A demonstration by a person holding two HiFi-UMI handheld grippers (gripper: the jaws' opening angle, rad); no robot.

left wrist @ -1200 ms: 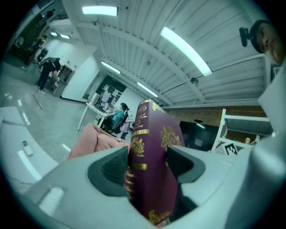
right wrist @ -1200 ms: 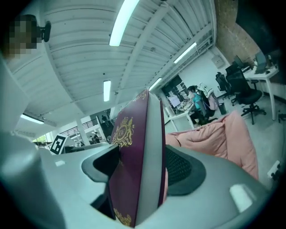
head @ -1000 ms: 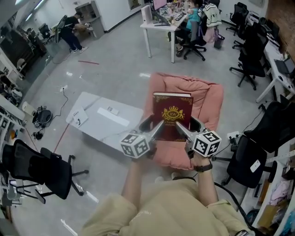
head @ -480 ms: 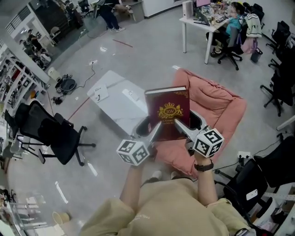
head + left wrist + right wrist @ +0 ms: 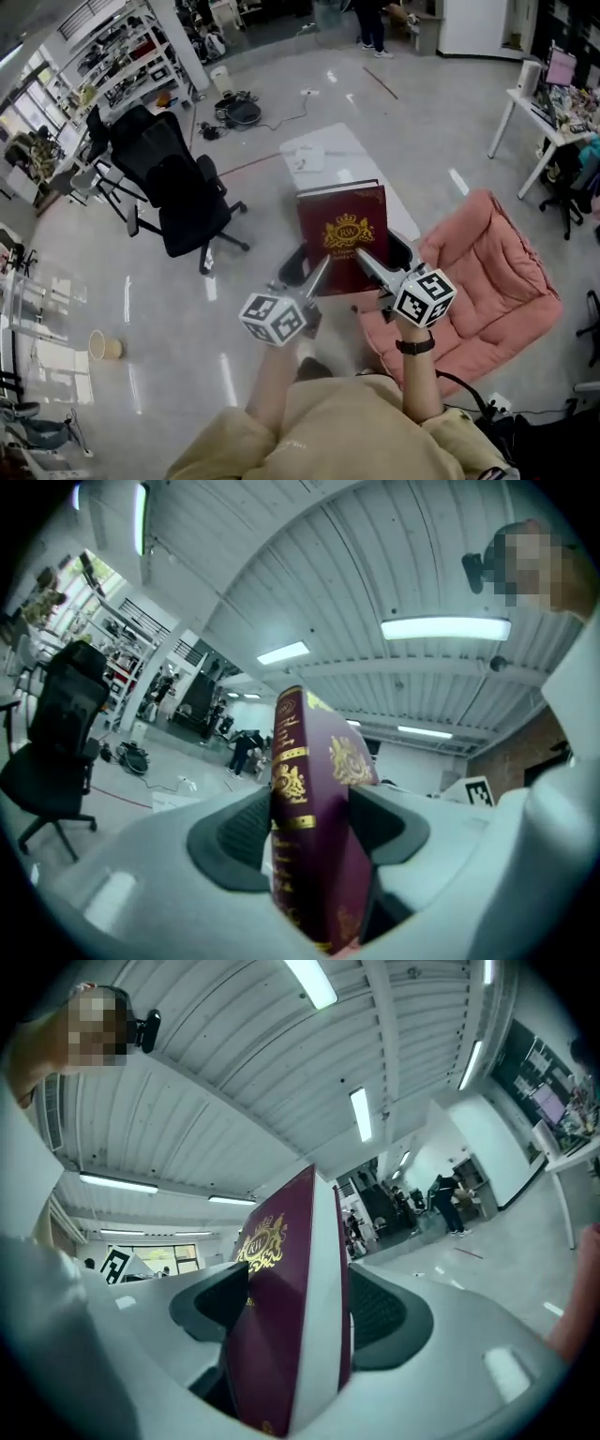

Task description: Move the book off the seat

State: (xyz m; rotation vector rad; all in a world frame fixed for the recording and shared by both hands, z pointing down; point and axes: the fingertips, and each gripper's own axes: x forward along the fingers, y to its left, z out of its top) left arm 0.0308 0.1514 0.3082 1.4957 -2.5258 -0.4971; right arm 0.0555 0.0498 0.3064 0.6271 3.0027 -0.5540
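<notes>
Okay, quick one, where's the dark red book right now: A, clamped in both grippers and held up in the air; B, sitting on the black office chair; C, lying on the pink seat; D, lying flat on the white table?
A: the book stands between the jaws of the left gripper and the right gripper, both closed on its near edge, and it is off to the side of the pink seat.

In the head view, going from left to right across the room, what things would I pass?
paper cup → black office chair → maroon book → pink seat
</notes>
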